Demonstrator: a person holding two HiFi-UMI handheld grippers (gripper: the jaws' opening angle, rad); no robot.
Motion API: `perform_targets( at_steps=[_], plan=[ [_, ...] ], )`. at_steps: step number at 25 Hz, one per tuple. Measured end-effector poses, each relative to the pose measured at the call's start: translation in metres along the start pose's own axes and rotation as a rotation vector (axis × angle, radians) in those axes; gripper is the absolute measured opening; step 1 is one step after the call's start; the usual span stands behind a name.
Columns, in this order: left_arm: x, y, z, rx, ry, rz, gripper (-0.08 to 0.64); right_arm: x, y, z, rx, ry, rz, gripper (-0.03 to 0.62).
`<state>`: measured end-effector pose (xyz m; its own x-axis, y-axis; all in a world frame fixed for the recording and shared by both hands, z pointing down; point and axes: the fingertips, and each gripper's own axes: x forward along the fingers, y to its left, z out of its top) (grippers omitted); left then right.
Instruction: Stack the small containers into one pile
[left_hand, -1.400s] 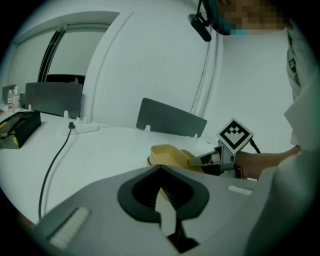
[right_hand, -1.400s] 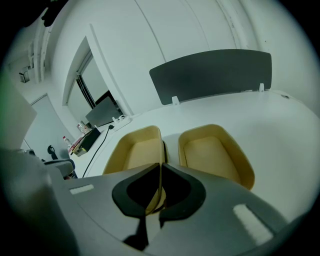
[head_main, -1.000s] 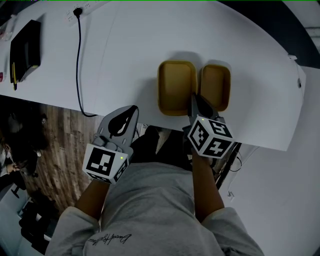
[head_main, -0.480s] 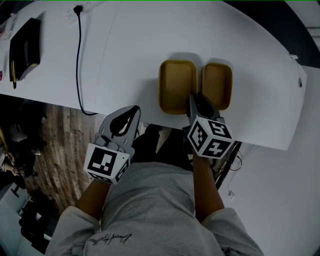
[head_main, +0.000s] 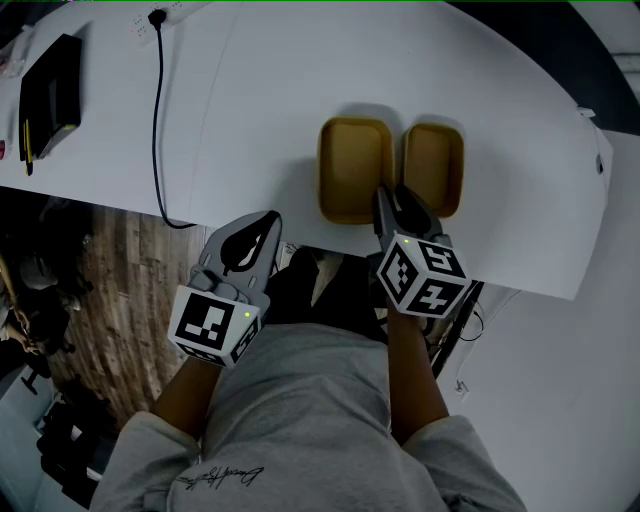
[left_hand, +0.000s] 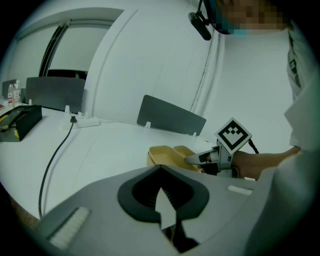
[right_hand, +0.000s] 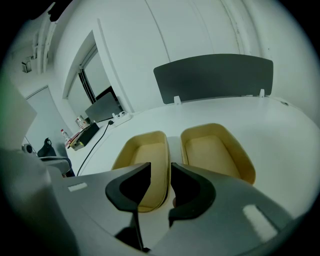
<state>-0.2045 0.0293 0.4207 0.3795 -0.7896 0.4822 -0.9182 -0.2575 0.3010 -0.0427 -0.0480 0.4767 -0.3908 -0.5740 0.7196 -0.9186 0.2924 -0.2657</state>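
Observation:
Two shallow yellow containers lie side by side on the white table, the left container (head_main: 353, 170) (right_hand: 145, 150) and the right container (head_main: 433, 170) (right_hand: 215, 150). My right gripper (head_main: 392, 196) (right_hand: 160, 167) is at the near right corner of the left container. Its jaws have just been opening and now stand apart on either side of that container's right wall, not pressing on it. My left gripper (head_main: 270, 218) (left_hand: 160, 167) hangs at the table's near edge, left of the containers, with its jaws together and nothing between them.
A black cable (head_main: 157, 120) runs from a power strip (head_main: 150, 15) across the table's left part. A black box (head_main: 50, 90) lies at the far left. A grey divider panel (right_hand: 215, 75) stands behind the containers. The table's near edge (head_main: 250, 225) runs just under both grippers.
The right gripper's jaws have spread apart, letting go of the left container's wall. Neither hand has shifted and the containers lie as before.

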Motion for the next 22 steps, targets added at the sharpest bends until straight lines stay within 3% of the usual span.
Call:
perform_targets(
  at_steps=[4, 14, 22],
  plan=[
    [-0.002, -0.003, 0.002, 0.010, -0.005, -0.001, 0.002, -0.008, 0.001, 0.004, 0.009, -0.016, 0.022, 0.130],
    [0.002, -0.026, 0.020, 0.018, -0.028, -0.029, 0.002, -0.046, -0.010, 0.028, 0.002, -0.087, 0.003, 0.014],
    [0.020, -0.061, 0.039, 0.039, -0.062, -0.047, 0.002, -0.073, -0.048, 0.043, 0.008, -0.119, -0.004, 0.014]
  ],
)
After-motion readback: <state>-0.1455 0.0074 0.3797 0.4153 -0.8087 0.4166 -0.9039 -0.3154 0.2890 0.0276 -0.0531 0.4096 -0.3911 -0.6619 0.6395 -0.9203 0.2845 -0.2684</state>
